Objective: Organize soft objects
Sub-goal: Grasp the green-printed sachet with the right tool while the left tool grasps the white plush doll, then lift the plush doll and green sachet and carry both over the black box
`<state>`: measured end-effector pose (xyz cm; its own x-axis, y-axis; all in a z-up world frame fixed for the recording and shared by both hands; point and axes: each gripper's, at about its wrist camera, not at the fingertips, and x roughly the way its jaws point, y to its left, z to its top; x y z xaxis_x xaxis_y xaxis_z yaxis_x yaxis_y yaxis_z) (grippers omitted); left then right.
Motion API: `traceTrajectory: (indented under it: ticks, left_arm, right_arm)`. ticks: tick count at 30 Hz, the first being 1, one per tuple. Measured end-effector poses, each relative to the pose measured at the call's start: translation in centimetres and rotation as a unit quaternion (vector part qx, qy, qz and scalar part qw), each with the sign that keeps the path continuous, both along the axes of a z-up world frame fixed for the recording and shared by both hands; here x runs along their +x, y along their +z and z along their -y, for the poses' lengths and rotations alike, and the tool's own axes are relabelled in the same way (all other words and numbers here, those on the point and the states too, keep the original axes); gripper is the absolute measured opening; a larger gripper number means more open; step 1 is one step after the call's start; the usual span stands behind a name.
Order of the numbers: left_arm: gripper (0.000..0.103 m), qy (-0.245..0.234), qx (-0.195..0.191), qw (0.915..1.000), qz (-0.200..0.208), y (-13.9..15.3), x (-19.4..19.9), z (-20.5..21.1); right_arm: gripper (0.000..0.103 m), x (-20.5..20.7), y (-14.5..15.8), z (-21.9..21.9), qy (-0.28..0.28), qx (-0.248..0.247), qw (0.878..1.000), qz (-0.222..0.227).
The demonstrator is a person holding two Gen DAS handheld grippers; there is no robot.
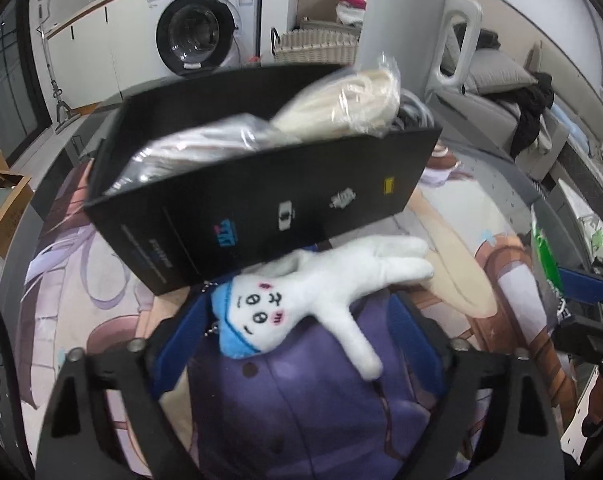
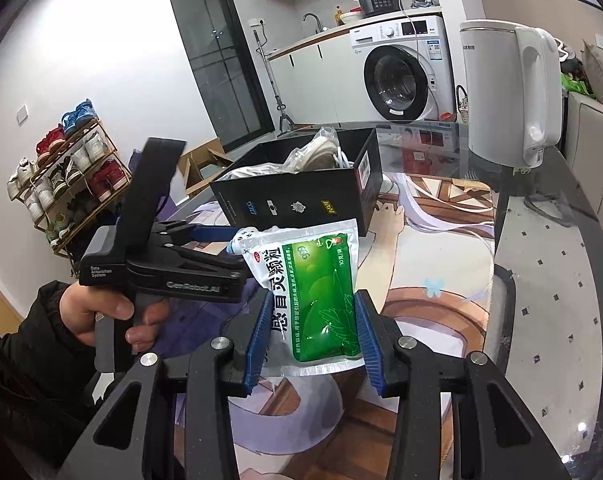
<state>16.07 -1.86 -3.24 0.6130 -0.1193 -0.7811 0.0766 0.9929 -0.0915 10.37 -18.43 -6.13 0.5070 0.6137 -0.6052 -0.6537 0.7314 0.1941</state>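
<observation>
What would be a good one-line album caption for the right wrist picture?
Right claw grips a green medicine pouch above the printed mat, facing a black box already holding bagged soft items.

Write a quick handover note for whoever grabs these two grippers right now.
Left gripper: open around the white hand-shaped plush, which lies on the mat just in front of the black box; not gripped.
Right gripper: shut on the green medicine pouch, held up short of the box.
Done: plastic-wrapped soft items already sit in the box.
Left: likely drop the pouch in the box, then grip the plush and add it.
</observation>
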Motion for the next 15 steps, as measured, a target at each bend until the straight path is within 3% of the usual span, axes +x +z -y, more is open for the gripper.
traceTrajectory:
  ticks: [9,15]
  left_arm:
    - [0.065,-0.004,-0.003,0.9999,0.01,0.2,-0.4,-0.5]
    - [0.063,-0.011,-0.008,0.9998,0.012,0.3,-1.4,-1.1]
  right_arm:
    - [0.041,0.1,-0.3,-0.4,0.002,-0.005,1.0,-0.003]
    - [0.041,0.1,-0.3,-0.3,-0.002,-0.005,1.0,-0.002]
